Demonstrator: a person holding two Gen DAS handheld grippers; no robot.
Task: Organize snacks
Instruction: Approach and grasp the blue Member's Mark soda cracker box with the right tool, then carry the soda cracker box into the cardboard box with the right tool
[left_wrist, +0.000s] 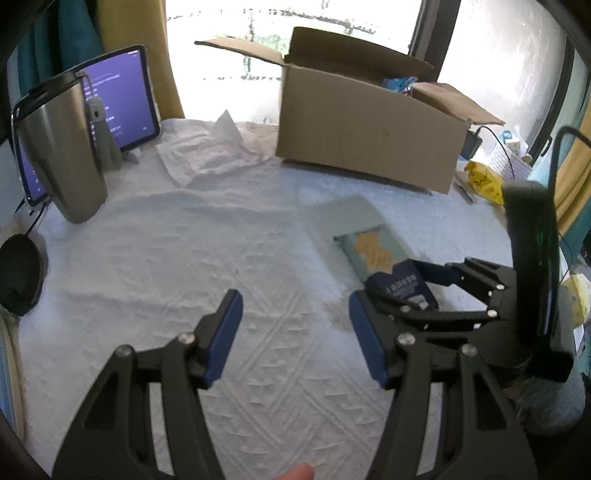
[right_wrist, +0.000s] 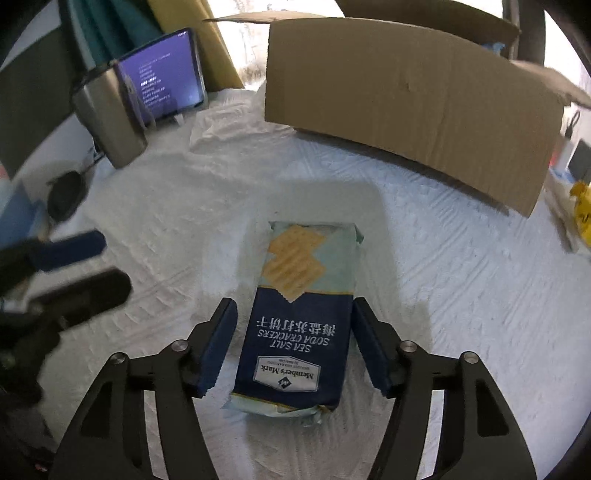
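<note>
A pack of sea salt soda crackers (right_wrist: 295, 332), navy and pale green, lies flat on the white textured cloth (right_wrist: 461, 277). My right gripper (right_wrist: 293, 347) straddles the pack's near end, and a gap shows at the left pad, so it stands open. The same pack (left_wrist: 373, 251) appears at the right of the left wrist view, partly hidden by the right gripper. My left gripper (left_wrist: 295, 332) hovers open over bare cloth, nothing between its fingers. An open cardboard box (left_wrist: 369, 133) stands behind, with blue packets (left_wrist: 399, 83) showing inside.
A steel tumbler (left_wrist: 62, 147) and a lit tablet (left_wrist: 122, 96) stand at the far left, with a black round object (left_wrist: 18, 273) nearer. Crumpled white paper (left_wrist: 207, 151) lies left of the box. A yellow packet (left_wrist: 484, 181) and cables sit at the right edge.
</note>
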